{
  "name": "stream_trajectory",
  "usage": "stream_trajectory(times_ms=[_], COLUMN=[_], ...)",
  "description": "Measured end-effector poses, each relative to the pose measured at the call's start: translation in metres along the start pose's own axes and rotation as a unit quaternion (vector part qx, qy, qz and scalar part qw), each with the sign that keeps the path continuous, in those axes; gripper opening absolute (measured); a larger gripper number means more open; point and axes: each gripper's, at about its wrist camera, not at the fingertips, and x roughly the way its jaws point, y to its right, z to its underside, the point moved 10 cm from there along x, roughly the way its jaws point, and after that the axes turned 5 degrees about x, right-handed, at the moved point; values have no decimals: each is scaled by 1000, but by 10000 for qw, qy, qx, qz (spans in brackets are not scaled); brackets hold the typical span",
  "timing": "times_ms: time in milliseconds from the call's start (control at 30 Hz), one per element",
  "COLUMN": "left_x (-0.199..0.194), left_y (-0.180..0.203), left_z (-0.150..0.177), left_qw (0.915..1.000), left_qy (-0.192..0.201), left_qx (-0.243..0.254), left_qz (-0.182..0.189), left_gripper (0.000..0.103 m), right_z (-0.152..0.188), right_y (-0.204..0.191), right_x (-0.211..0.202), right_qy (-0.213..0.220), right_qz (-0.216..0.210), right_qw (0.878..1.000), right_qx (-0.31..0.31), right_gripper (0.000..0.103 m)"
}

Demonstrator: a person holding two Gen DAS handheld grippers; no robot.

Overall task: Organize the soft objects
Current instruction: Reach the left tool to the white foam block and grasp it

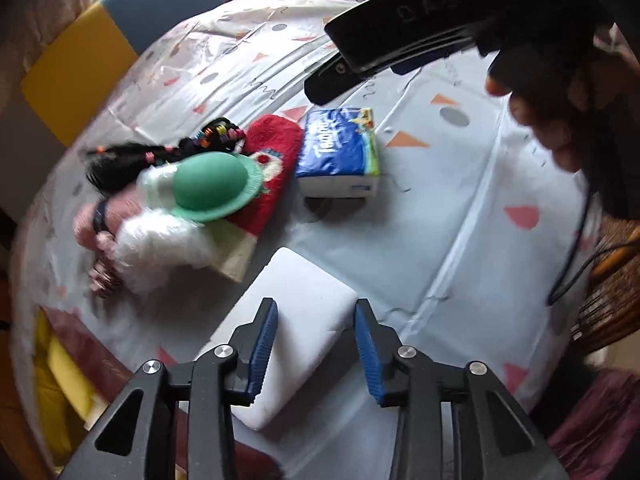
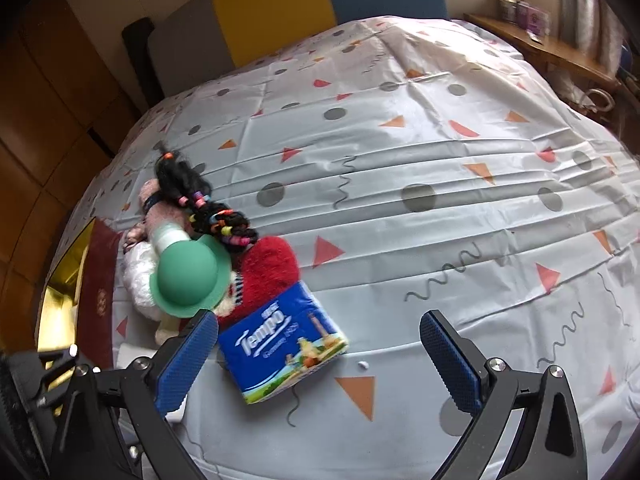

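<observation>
A doll with a green hat (image 1: 216,186) (image 2: 188,276), black beaded hair (image 2: 200,204) and white fluffy dress lies on a red furry cushion (image 1: 276,160) (image 2: 268,272). A blue Tempo tissue pack (image 1: 340,148) (image 2: 280,352) lies beside the cushion. A white soft pad (image 1: 296,320) lies under my left gripper (image 1: 316,320), which is open with the pad's right part between its fingers. My right gripper (image 2: 320,340) is open wide above the tissue pack; it also shows in the left wrist view (image 1: 400,40).
The table has a white cloth (image 2: 400,160) with triangles and dots. A yellow and blue chair (image 2: 280,8) stands at the far edge. A gold and maroon box (image 2: 80,280) sits at the table's left edge. A wooden shelf (image 2: 540,44) is at the back right.
</observation>
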Motion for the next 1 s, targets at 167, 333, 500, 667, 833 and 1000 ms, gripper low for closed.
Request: stream_trajectory(times_ms=[167, 333, 500, 667, 833, 1000], left_x=[-14, -30, -33, -13, 8, 3], left_y=[9, 0, -10, -6, -4, -1], left_z=[1, 5, 9, 12, 18, 20], left_qw=[9915, 9915, 9998, 9972, 9966, 9965], left_qy=[237, 360, 141, -245, -440, -290], left_qx=[-835, -919, 74, 695, 577, 231], left_qz=[970, 842, 127, 116, 386, 746], left_gripper=[44, 73, 84, 87, 85, 63], right_z=[-2, -2, 2, 10, 16, 21], right_y=[12, 13, 4, -5, -10, -17], right_x=[0, -2, 0, 7, 17, 28], right_qy=[-39, -28, -200, -470, -618, -709], right_qz=[-108, -125, -409, -707, -606, -414], right_qw=[9991, 9989, 9975, 9945, 9948, 9961], right_qx=[417, 454, 548, 609, 529, 318], right_gripper=[102, 102, 103, 103, 103, 103])
